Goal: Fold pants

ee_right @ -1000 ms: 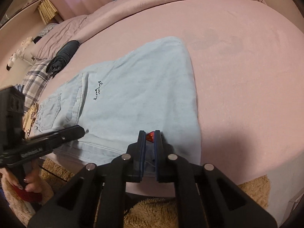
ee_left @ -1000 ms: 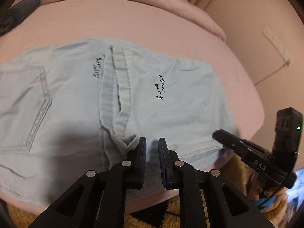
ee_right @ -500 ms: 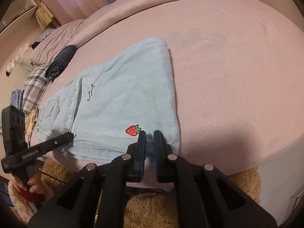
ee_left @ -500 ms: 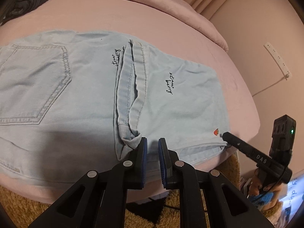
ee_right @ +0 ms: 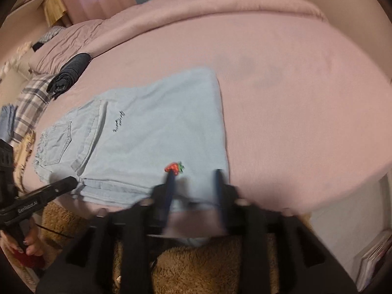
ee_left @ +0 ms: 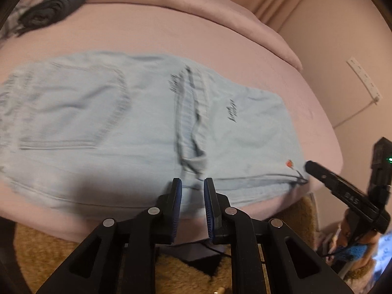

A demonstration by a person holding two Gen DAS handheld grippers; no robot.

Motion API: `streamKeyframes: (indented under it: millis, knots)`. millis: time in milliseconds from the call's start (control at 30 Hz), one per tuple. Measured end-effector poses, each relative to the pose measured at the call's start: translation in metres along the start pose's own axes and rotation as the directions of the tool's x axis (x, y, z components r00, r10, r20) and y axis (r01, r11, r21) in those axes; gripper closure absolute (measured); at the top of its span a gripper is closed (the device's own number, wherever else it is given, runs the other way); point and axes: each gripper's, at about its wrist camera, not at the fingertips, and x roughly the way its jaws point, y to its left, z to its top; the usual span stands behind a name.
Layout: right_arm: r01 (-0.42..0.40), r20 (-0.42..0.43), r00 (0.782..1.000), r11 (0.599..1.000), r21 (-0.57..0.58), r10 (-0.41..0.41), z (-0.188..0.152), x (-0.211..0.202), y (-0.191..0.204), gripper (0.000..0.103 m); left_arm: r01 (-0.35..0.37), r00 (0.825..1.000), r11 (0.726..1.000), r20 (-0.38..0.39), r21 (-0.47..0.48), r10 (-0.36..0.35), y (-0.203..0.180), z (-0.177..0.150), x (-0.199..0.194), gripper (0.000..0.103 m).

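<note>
Light blue denim pants [ee_left: 137, 132] lie folded flat on the pink bed, near its front edge, with a back pocket at the left and a small red strawberry patch [ee_right: 174, 167]. The pants show in the right wrist view [ee_right: 156, 132] too. My left gripper [ee_left: 192, 186] is slightly open and empty, just off the front hem by a bunched fold. My right gripper [ee_right: 194, 174] is open and empty at the front right corner of the pants, beside the strawberry. Both views are motion blurred.
The pink bed [ee_right: 294, 98] stretches wide to the right and back. A dark rolled garment [ee_right: 69, 73] and plaid cloth [ee_right: 29, 103] lie at the far left. A brown shaggy rug [ee_right: 208, 269] lies below the bed's edge. A wall [ee_left: 343, 49] stands at the right.
Both grippers have let go of the pants and pulled back toward the bed's edge. The right jaws have opened wide; the left have opened a little. The pants lie flat.
</note>
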Motion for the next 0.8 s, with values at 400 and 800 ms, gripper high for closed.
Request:
streamKeyframes:
  millis: [400,800]
  knots:
    - [-0.212,-0.051,0.977,0.974,-0.082,0.208,0.035,0.047,0.081,0.076,0.064,0.993,0.998,0.099,-0.017,-0.062,0.001,0.027,-0.013,0.088]
    - [-0.245,-0.095,0.966,0.968,-0.048,0.24,0.032,0.058,0.075,0.073,0.034,0.999,0.996,-0.042,0.081,-0.031,-0.021,0.037,0.043,0.087]
